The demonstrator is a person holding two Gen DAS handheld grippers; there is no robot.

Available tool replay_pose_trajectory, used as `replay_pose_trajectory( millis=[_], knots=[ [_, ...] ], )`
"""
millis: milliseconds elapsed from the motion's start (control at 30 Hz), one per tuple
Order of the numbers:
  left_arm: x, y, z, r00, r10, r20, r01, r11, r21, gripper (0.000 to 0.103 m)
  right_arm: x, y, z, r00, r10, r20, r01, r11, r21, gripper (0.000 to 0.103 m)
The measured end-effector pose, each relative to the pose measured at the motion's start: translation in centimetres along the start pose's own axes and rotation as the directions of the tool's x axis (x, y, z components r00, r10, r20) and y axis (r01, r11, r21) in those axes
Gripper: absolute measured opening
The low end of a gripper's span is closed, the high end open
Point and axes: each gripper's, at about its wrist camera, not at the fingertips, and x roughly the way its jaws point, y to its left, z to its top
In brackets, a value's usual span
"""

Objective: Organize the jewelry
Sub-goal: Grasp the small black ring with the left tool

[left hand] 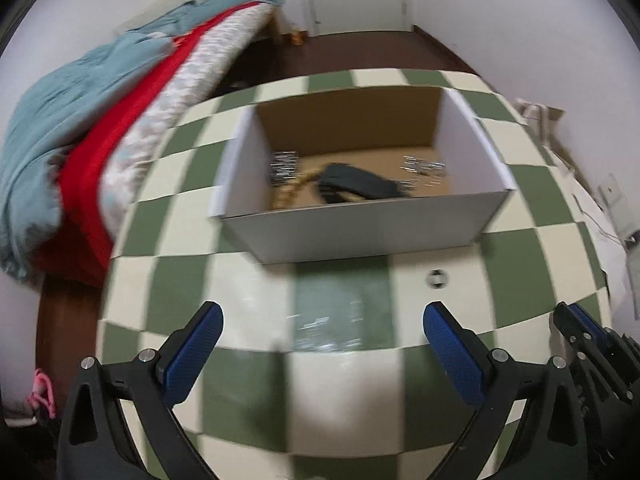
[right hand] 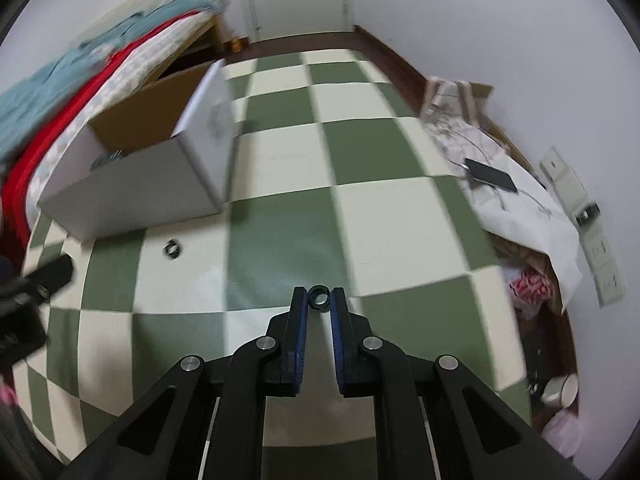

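Right claw (right hand: pixel 319 300) is clamped on a dark ring (right hand: pixel 319 297) above the checkered counter (right hand: pixel 384 220); left claw (left hand: pixel 322 318) hangs spread apart before the white box (left hand: pixel 360 228). Another ring (left hand: pixel 437 279) lies just beside that box.

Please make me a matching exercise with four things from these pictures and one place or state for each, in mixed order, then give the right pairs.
Things:
1. left tool
2. right tool
3. ring on the tablecloth
4. dark pouch

Places or states:
A. lies inside the cardboard box
B. shut on a small dark ring
C. open, holding nothing
D. lies on a cream square near the box, apart from both tools

Pairs: 1-C, 2-B, 3-D, 4-A
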Motion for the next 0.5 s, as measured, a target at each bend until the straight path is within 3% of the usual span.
replay_pose_trajectory(
  millis=[200,367,500],
  knots=[
    [2.0,-3.6,0.8,0.998,-0.053,-0.026,0.054,0.997,0.049,0.101,-0.7,-2.9,0.2,1.000,-0.021,0.006,0.021,0.998,0.053,0.012],
    [2.9,-4.9,0.9,0.997,-0.066,-0.046,0.069,0.995,0.070,0.083,-0.4,-3.9,0.2,1.000,-0.029,0.001,0.029,0.997,0.070,0.012],
    [3.5,-5.2,1.0,0.994,-0.094,-0.053,0.098,0.993,0.073,0.054,-0.3,-3.9,0.3,1.000,-0.027,0.003,0.027,0.997,0.074,0.011]
  ],
)
